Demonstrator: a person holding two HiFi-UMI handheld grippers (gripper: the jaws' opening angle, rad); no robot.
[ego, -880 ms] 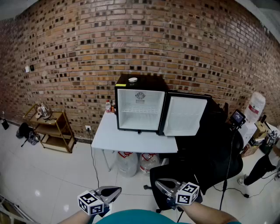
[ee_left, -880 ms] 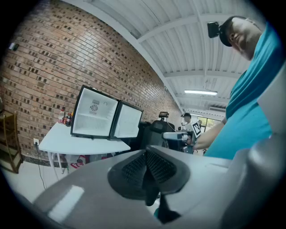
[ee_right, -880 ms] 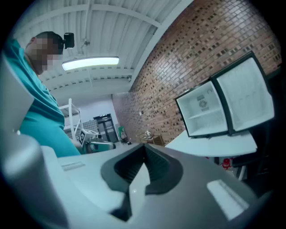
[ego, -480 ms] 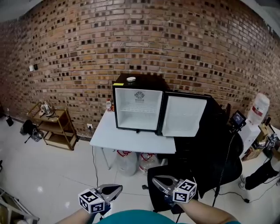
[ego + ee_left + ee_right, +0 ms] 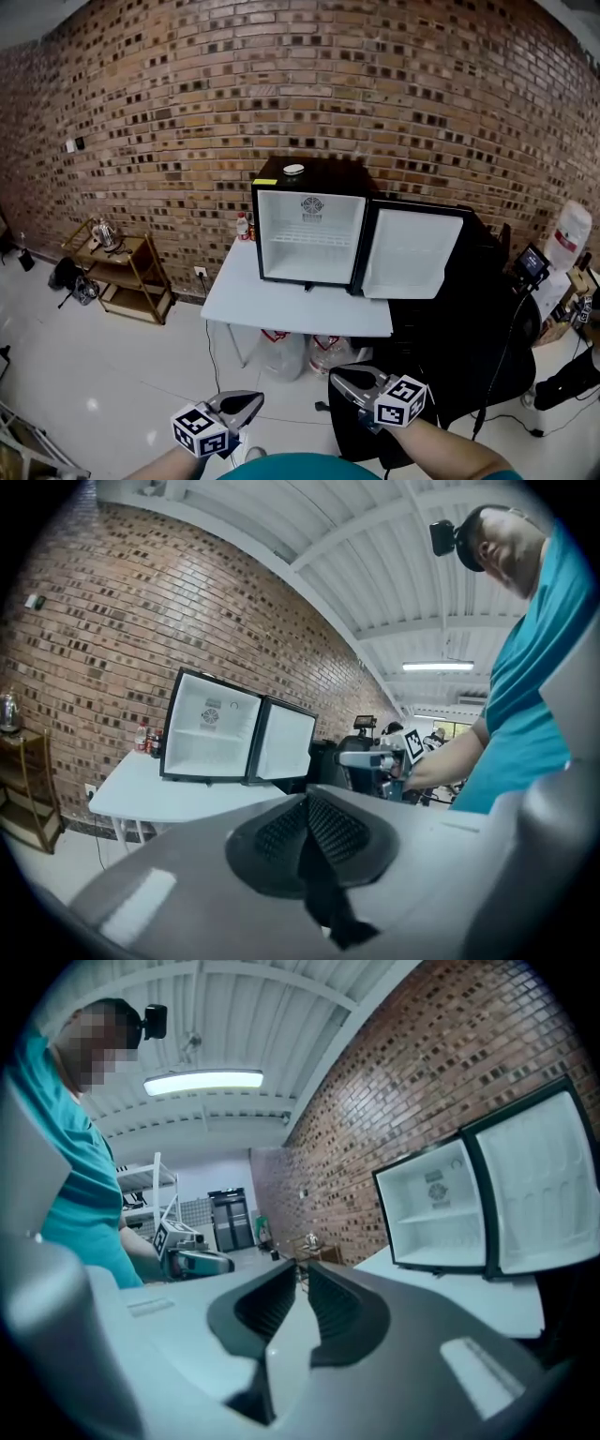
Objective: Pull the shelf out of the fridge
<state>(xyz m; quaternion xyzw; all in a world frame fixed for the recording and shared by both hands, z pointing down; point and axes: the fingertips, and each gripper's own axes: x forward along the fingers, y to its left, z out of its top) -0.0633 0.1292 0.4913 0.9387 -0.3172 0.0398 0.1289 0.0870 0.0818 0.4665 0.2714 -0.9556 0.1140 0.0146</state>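
The small black fridge (image 5: 309,234) stands on a white table (image 5: 291,305) against the brick wall, far ahead of me. Its door (image 5: 412,253) is swung open to the right. A white wire shelf (image 5: 310,236) sits across the middle of the white interior. My left gripper (image 5: 251,403) is low in the head view, its jaws shut with nothing in them. My right gripper (image 5: 341,379) is beside it, open by a narrow gap and empty. In the left gripper view the fridge (image 5: 211,738) lies beyond the closed jaws (image 5: 305,803). The right gripper view shows the shelf (image 5: 436,1215).
A wooden cart (image 5: 122,272) stands at the left wall. Large water bottles (image 5: 281,352) sit under the table. A black office chair (image 5: 441,366) stands right of the table, under the open door. Small bottles (image 5: 244,225) stand left of the fridge, and a water dispenser (image 5: 572,234) at far right.
The head view has drifted, so the fridge now sits slightly further right and lower in the picture. Both grippers keep about the same places near the bottom edge.
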